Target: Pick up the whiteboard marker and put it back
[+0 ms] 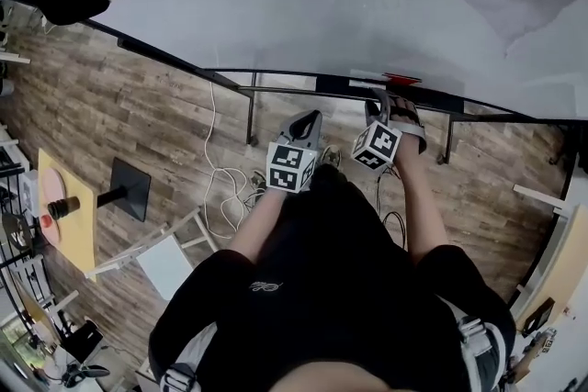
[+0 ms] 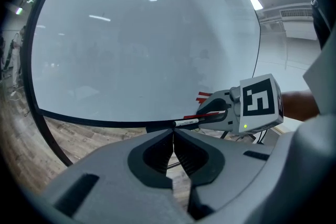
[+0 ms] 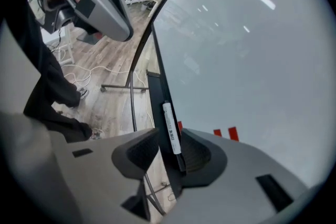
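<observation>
The whiteboard marker (image 3: 170, 128), white with a black cap, lies along the black ledge (image 3: 155, 92) at the foot of the whiteboard (image 1: 367, 5). My right gripper (image 3: 168, 137) is open around it. The marker rests close to the right-hand jaw, and a gap shows on the other side. In the left gripper view the marker (image 2: 188, 123) sticks out from the right gripper (image 2: 215, 113) along the ledge. My left gripper (image 2: 172, 134) is shut with nothing in it and hangs just left of the right one (image 1: 395, 110). In the head view the left gripper (image 1: 308, 126) points at the ledge.
Short red strokes (image 3: 226, 134) mark the board near the marker. Below are the board's metal legs (image 1: 251, 119), a white cable (image 1: 225, 184) on the wood floor and a black-based stand (image 1: 129, 188) to the left. The person's dark clothing fills the lower middle.
</observation>
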